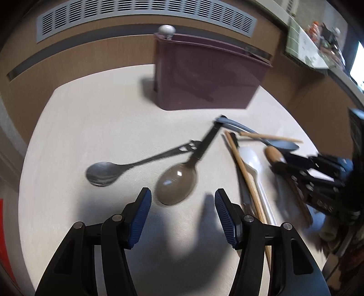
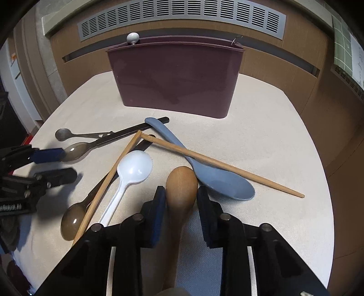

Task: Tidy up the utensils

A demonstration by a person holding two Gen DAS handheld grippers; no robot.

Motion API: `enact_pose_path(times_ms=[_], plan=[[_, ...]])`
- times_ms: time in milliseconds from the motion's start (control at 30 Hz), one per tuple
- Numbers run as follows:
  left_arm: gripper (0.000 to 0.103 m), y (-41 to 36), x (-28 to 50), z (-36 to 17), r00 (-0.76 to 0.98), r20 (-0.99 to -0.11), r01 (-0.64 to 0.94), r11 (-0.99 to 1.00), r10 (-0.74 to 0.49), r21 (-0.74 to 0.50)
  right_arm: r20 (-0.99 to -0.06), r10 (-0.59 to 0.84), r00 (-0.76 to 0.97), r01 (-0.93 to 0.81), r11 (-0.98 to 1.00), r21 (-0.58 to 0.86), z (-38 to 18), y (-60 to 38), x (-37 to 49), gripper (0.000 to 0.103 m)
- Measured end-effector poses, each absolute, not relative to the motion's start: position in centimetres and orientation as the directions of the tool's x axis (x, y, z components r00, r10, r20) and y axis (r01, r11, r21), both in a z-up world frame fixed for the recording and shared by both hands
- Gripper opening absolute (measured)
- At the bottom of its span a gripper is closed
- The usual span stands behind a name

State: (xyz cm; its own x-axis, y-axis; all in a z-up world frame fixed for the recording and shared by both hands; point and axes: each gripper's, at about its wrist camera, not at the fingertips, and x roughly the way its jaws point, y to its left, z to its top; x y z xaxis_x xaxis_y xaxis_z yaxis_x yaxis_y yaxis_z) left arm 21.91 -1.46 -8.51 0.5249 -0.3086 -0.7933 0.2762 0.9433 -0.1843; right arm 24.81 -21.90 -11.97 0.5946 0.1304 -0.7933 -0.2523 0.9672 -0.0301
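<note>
Presently the right gripper [image 2: 180, 198] straddles the wooden spoon [image 2: 181, 189]; its dark pads sit beside the bowl on either side, and whether they press the wood cannot be told. Spoon's long axis runs between the jaws, bowl pointing away toward the maroon utensil holder [image 2: 175, 77], handle passing back under the gripper. The left gripper [image 1: 183, 202] stands spread, nothing between its blue pads [image 1: 141, 214], just short of the translucent brown spoon [image 1: 176, 183], whose dark handle slants up and right. A metal spoon [image 1: 102, 175] lies beside that, bowl to the left. Near the wooden spoon: white plastic spoon [image 2: 134, 168], blue-grey spoon [image 2: 225, 184] and two wooden chopsticks [image 2: 218, 162] crossing the pile. All rest on a cream table [image 2: 273, 141]. Behind it, wood panelling with a grey slotted vent [image 2: 182, 18].
</note>
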Motion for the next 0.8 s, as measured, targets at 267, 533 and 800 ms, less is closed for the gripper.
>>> enact_pose_path(times_ms=[267,533,800], plan=[[0.056,4.7,21.9,-6.9,0.613,-0.747,0.087,0.962,-0.256,-0.258,-0.763,0.13,0.633,-0.204,0.979,-0.003,-10.7,-24.1,23.0,0.026],[0.042,8.0,23.4,-8.8,0.541,-0.774,-0.055,0.904,-0.329,-0.423,-0.764,0.148,0.628,-0.209,0.978,0.019,-10.9,-23.8,23.2,0.026],[0.036,7.5,25.7,-9.3,0.572,-0.745,-0.102,0.872,-0.343,-0.479,-0.762,0.144,0.631,-0.201,0.979,0.019,-10.8,-24.1,23.1,0.026]])
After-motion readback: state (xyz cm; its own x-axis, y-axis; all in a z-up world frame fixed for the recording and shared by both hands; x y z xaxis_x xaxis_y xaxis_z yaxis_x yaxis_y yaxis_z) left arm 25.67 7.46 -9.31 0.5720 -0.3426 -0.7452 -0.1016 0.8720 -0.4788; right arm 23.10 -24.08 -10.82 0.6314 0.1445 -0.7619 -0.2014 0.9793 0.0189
